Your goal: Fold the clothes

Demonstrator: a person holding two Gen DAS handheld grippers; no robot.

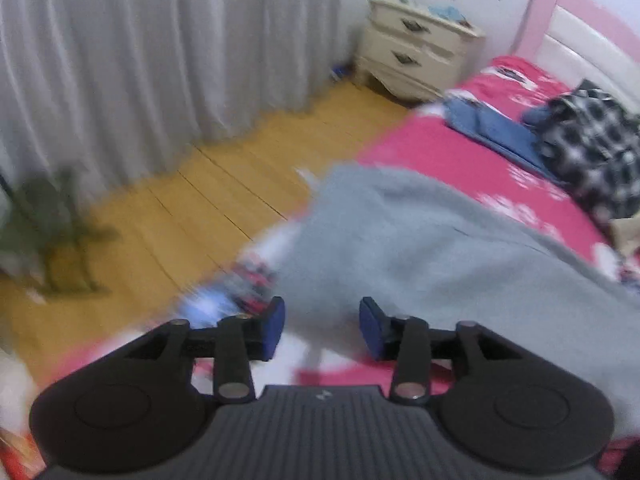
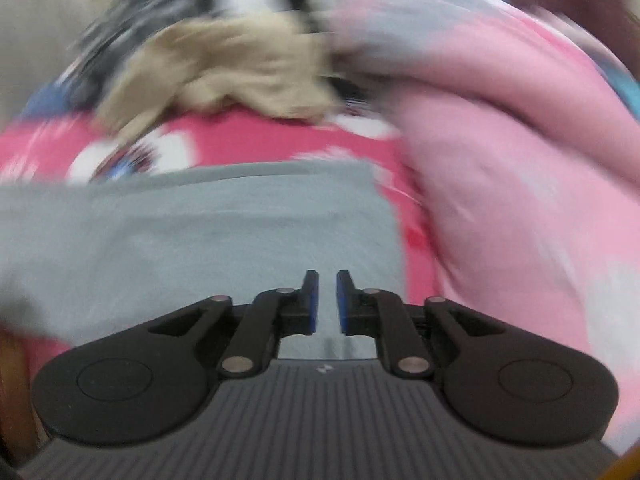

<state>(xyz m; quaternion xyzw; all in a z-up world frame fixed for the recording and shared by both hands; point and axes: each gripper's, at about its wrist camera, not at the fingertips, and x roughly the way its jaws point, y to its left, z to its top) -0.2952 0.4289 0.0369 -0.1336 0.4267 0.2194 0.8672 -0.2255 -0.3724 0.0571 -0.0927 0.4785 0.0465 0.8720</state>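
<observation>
My left gripper (image 1: 322, 328) stands with its jaws wide apart, holding nothing, over the near edge of the grey garment (image 1: 420, 248). That garment lies spread on the pink bedsheet (image 1: 440, 148), reaching toward the bed's edge by the wooden floor (image 1: 192, 204). A blue garment (image 1: 492, 128) and a black-and-white checked one (image 1: 592, 148) lie further up the bed, near the headboard (image 1: 580, 36). A cream nightstand (image 1: 416, 48) stands beside the curtain (image 1: 160, 60).

My right gripper (image 2: 328, 302) shows a narrow gap between its pads, gripping nothing, above the grey garment (image 2: 200, 240). A pink quilt (image 2: 520, 180) lies to its right; a beige cloth (image 2: 240, 76) lies beyond. This view is badly blurred.
</observation>
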